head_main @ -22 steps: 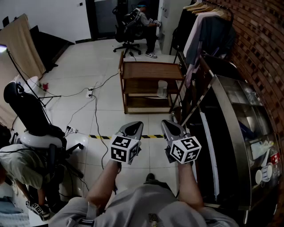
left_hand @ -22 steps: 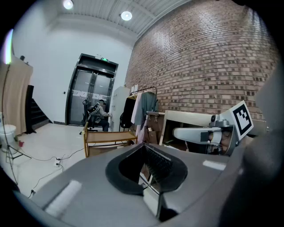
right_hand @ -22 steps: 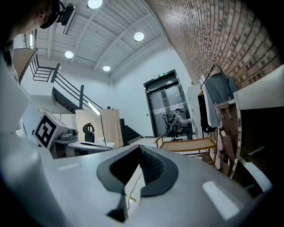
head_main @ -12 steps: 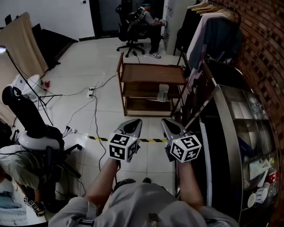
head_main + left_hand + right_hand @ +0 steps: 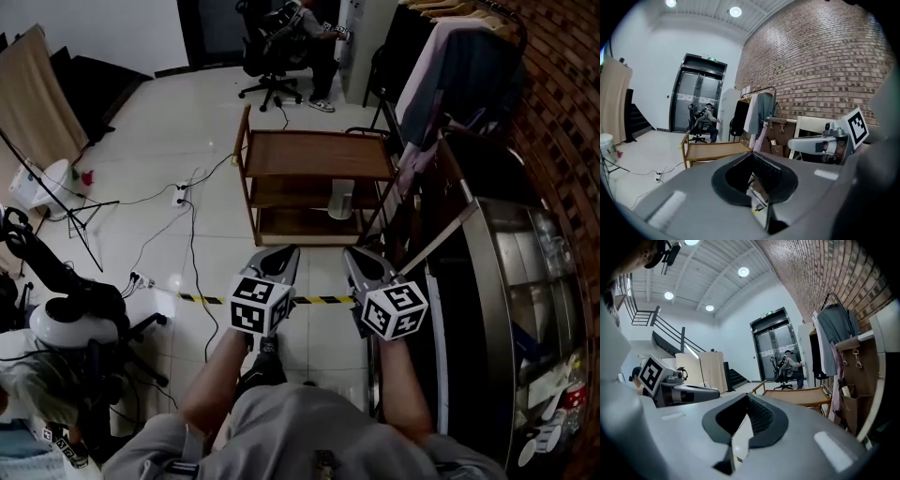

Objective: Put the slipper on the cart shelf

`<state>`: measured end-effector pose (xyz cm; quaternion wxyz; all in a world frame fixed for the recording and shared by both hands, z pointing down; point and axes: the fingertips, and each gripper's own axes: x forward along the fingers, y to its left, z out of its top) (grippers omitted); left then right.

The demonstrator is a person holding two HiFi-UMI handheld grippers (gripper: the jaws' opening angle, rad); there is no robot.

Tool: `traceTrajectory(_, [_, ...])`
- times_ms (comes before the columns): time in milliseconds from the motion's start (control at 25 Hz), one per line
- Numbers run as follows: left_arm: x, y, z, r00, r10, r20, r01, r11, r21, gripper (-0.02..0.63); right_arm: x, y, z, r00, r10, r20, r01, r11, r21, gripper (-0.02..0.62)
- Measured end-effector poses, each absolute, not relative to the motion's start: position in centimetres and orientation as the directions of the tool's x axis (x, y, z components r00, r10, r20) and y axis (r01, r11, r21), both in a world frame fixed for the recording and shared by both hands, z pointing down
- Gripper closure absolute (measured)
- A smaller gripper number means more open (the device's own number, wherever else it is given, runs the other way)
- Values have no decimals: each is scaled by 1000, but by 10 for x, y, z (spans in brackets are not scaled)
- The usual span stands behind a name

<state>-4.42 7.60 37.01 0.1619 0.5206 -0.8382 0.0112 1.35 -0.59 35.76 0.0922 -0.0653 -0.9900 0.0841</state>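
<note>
White tile floor (image 5: 187, 122) carries pretty much everything here. A three-tier wooden cart (image 5: 314, 155) stands on it, with a pale object (image 5: 340, 199) upright on one of its lower shelves, right side; can't tell if that's the middle or the bottom one. Black cables (image 5: 192, 244) snake across the tiles from a power strip (image 5: 180, 192), and yellow-black striped tape (image 5: 202, 299) is stuck down nearer the camera.

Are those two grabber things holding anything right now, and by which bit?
Nothing is held. The left gripper and the right gripper both have their jaws together, with nothing between them.
</note>
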Motion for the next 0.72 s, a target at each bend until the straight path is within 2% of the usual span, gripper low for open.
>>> traceTrajectory(440, [-172, 36, 393, -286, -913, 290, -919, 347, 186, 598, -104, -37, 377, -974, 5, 226, -36, 984, -177, 595])
traceTrajectory(720, [-226, 7, 411, -229, -917, 326, -932, 302, 198, 599, -152, -60, 392, -966, -47, 254, -99, 975, -199, 595])
